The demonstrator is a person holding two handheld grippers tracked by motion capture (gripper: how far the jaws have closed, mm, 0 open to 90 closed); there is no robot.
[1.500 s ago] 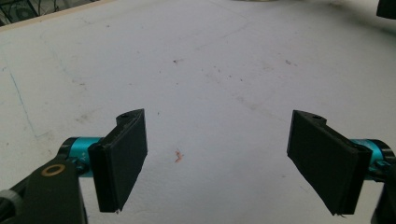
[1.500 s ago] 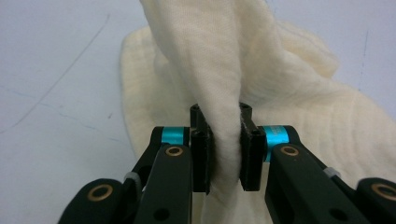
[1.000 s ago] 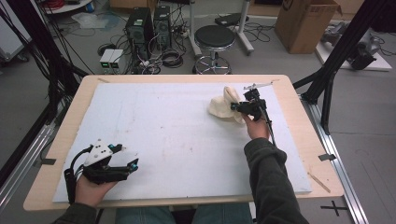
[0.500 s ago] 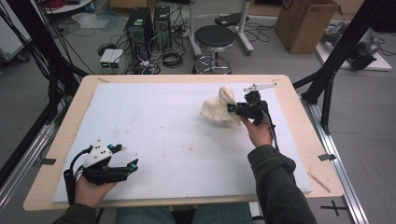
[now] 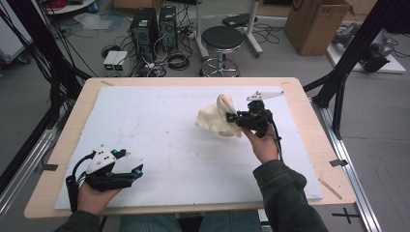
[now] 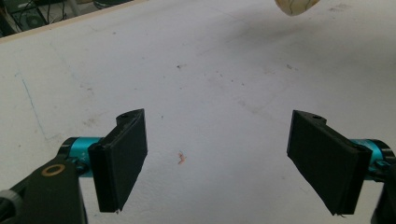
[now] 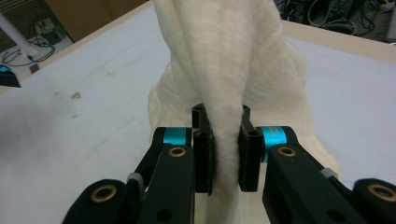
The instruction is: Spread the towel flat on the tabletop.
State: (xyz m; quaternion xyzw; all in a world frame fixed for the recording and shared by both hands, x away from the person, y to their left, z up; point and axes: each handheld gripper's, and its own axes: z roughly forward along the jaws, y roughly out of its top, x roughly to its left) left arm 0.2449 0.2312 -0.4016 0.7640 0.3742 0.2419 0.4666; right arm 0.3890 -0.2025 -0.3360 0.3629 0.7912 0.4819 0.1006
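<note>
A cream-coloured cloth (image 5: 217,118) hangs bunched over the right half of the white board (image 5: 159,130). My right gripper (image 5: 231,117) is shut on a fold of the cloth (image 7: 224,84), lifting it while the lower part trails toward the board. In the right gripper view the black pads (image 7: 203,158) squeeze the fold from both sides. My left gripper (image 5: 138,169) rests at the board's front left, held low in a hand. Its jaws stand wide open with only bare board between them (image 6: 217,154). The cloth's edge (image 6: 294,4) shows at the top of the left gripper view.
The board lies on a wooden table (image 5: 309,130). Beyond the far edge stand a black stool (image 5: 222,41), computer cases (image 5: 152,26) and cables on the floor. A cardboard box (image 5: 316,24) sits at the back right. Black frame legs (image 5: 338,92) flank the table.
My right gripper has carried the cloth leftward and upward over the board. The left gripper has stayed where it was.
</note>
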